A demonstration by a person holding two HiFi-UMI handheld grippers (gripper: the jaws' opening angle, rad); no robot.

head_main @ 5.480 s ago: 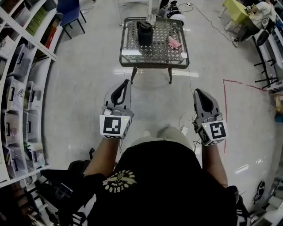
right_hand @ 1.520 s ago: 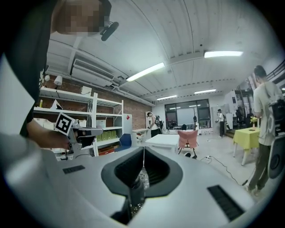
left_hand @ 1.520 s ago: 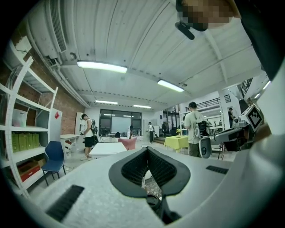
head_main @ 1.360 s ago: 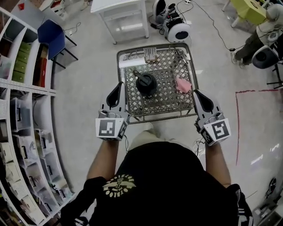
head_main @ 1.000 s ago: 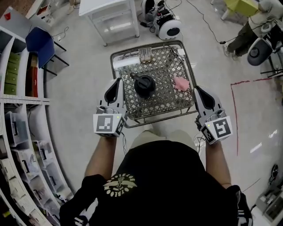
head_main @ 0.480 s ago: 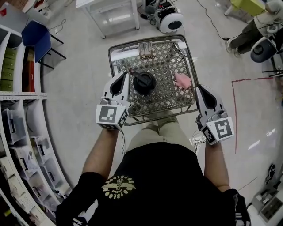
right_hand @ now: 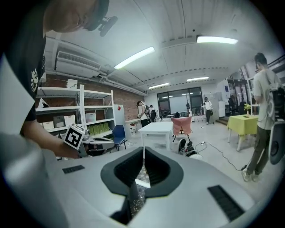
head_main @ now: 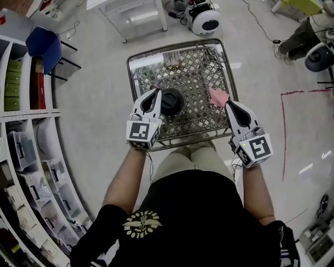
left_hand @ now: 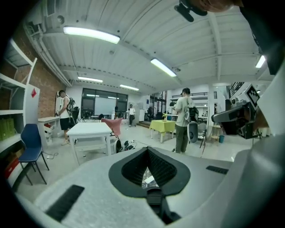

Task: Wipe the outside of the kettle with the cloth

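Pale glossy floor (head_main: 99, 104), workshop room. Square metal lattice table (head_main: 193, 78) stands before the person.

Left gripper (head_main: 155, 93): jaws closed tip to tip, nothing between them. Round black kettle (head_main: 171, 101) stands just beside the tips, on their right, and contact is unclear.

Right gripper (head_main: 230, 104): jaws closed, empty. Crumpled pink cloth (head_main: 218, 97) lies just ahead of the tips, slightly to their left, on the lattice.

Kettle and cloth sit apart, between the two grippers.

Well beyond both sets of jaws: white table (head_main: 136, 15) and blue chair (head_main: 44, 41).
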